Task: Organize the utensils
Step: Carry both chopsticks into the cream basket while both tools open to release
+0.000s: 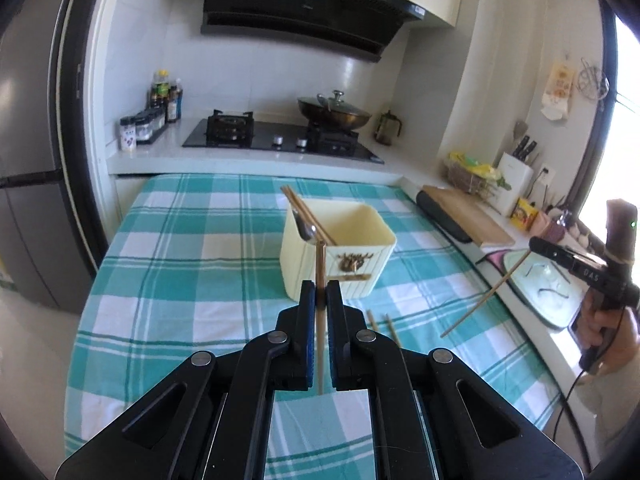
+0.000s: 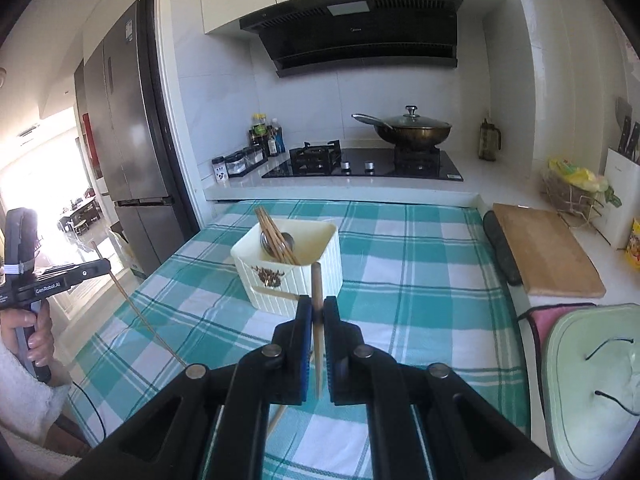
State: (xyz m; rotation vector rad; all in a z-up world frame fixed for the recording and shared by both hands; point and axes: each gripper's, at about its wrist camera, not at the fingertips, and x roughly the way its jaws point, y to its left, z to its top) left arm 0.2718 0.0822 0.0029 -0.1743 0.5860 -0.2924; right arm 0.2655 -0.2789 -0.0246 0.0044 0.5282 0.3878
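Observation:
A cream square utensil holder [image 1: 340, 256] [image 2: 292, 268] stands on the teal checked cloth, with chopsticks [image 1: 308, 216] [image 2: 276, 240] and a metal spoon [image 1: 306, 230] [image 2: 286, 240] in it. My left gripper [image 1: 320, 292] is shut on one wooden chopstick [image 1: 320, 272], held upright just in front of the holder. My right gripper [image 2: 314, 308] is shut on another chopstick [image 2: 316, 292], also near the holder; that gripper shows at the right in the left wrist view [image 1: 560, 256]. Two loose chopsticks [image 1: 382, 326] lie on the cloth.
The cloth-covered table [image 1: 180, 260] abuts a counter with a gas hob [image 1: 280, 136], a lidded wok [image 1: 334, 110] and spice jars [image 1: 152, 116]. A wooden cutting board [image 2: 548, 256], knife block [image 2: 620, 196] and green lid [image 2: 592, 392] sit at the right. A fridge [image 2: 124, 140] stands left.

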